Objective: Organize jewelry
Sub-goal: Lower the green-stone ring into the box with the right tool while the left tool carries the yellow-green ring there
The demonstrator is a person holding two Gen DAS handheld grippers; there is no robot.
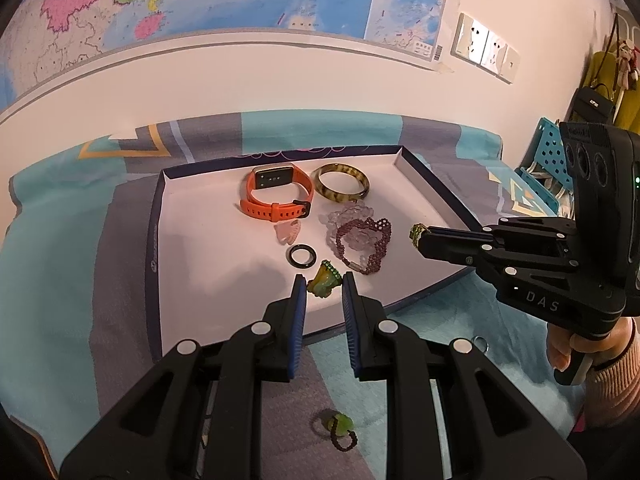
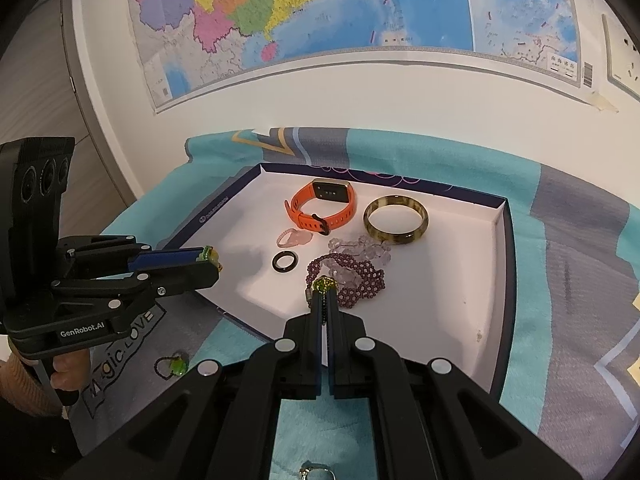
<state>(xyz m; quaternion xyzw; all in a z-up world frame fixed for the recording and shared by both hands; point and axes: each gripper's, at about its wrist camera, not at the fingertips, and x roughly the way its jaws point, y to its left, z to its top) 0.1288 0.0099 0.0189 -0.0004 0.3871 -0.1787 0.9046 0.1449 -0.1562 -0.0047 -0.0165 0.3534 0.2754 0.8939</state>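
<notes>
Green-yellow ring [image 1: 323, 280] pinched in left tongs [image 1: 324, 286]; right tongs [image 2: 325, 294] pinch another green ornament [image 2: 324, 283].

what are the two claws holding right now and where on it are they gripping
The left claw pinches a green-and-yellow ring by its sides. The right claw is shut on another small green piece, gripped at its lower edge.

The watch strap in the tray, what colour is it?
Orange watch strap, clearest in the right wrist view.
</notes>
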